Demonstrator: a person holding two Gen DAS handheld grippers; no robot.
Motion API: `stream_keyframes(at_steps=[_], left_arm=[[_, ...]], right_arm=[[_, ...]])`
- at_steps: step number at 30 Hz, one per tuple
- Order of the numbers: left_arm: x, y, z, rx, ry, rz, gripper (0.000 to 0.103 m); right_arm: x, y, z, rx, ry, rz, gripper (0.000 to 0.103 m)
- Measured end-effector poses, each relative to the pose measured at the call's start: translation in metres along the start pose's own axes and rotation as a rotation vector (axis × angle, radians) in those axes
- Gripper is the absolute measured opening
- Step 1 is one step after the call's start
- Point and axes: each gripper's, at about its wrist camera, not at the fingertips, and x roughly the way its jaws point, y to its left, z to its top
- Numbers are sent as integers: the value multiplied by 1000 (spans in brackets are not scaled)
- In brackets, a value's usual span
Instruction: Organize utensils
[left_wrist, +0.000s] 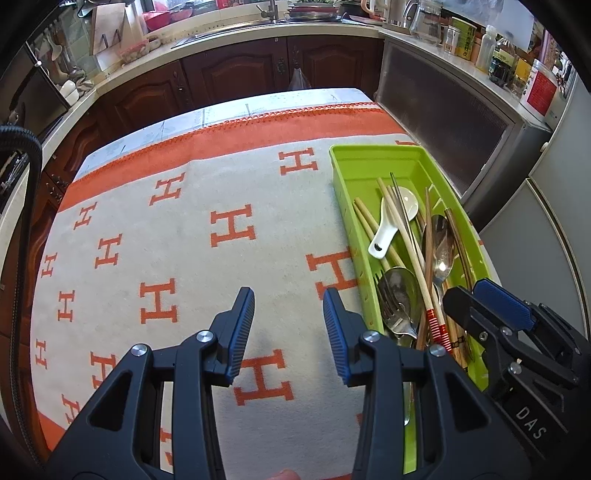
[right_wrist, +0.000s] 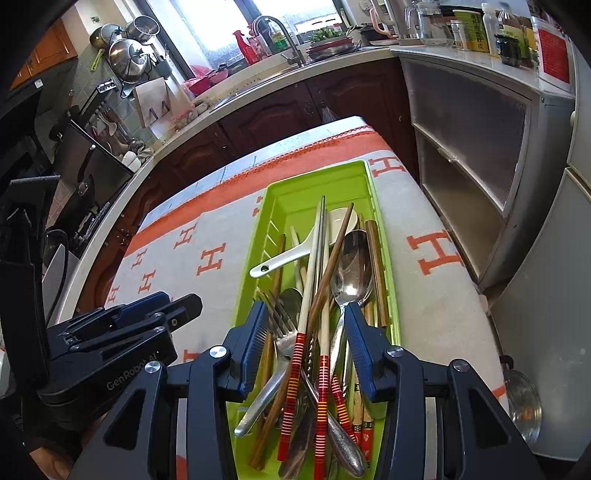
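Mixed utensils (right_wrist: 317, 295) piled in a green tray (right_wrist: 384, 236), at the right side of the tabletop, near its right edge. Long axis of nearly every piece along the length of the tray, from near end to far end, with handles mostly toward the near end. Directly below and ahead of the right gripper (right_wrist: 306, 343), so clearly nearer to the right hand; off to the right of the left gripper (left_wrist: 289, 325), which hangs over the bare cloth (left_wrist: 221, 177) just beside the left wall of the tray.

Right jaws apart, straddling the near part of the pile, pads not pressing on anything visible; nothing gripped, as far as can be judged. Left jaws also apart and empty.

Inside the tray, one undivided heap: chopsticks with red striped ends (right_wrist: 291, 380), plain wooden chopsticks (right_wrist: 327, 266), a metal pair, a large steel spoon (right_wrist: 352, 273), a fork (right_wrist: 279, 317), a white ceramic spoon (right_wrist: 295, 251) lying crossways toward the far part. Far end of the tray bare. Pieces crossed over each other, so probably hard to close on one piece without catching a neighbour.

Around: orange-bordered cloth with H pattern, dark wooden cabinets, sink counter beyond the far edge.
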Motion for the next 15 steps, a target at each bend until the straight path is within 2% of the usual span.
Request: stream_keyframes(at_steps=[15], left_arm=[[-13,12,-14,-27,-9,7,35]], right_arm=[[-5,14,-7,-9,5,18,43]])
